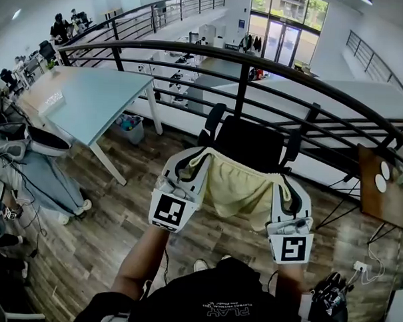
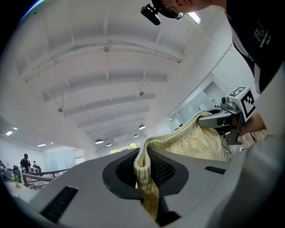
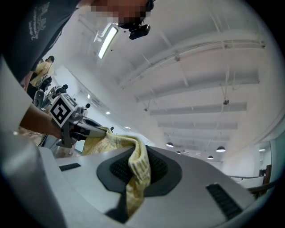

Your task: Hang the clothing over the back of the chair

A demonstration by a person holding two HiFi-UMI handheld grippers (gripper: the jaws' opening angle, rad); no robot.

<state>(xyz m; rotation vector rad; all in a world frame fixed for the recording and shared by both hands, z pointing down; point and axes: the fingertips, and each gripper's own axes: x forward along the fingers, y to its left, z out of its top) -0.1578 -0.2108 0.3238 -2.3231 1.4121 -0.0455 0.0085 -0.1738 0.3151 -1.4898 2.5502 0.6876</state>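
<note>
**Pale yellow garment held stretched in front of the chair**

The pale yellow clothing (image 1: 237, 188) hung spread between the two tools, on the person's side of the black office chair (image 1: 252, 144) and not yet over its backrest. The left gripper (image 1: 187, 164) was clamped on one upper corner and the right gripper (image 1: 282, 188) on the other. In each, the jaws stood almost together with a fold of the ribbed edge pinched between the pads.

From above, the head view showed the cloth sagging in the middle across the front of the chair, with a dark railing (image 1: 245, 79) beyond the chair. Neither gripper view showed the chair at all. Both were tilted up at the white ceiling (image 2: 111, 67), and each caught the other gripper's marker cube at the far end of the cloth.

The garment covered the chair's seat and the lower part of its backrest. Whether the cloth touched the backrest could not be told, nor what kind of garment it was.
</note>
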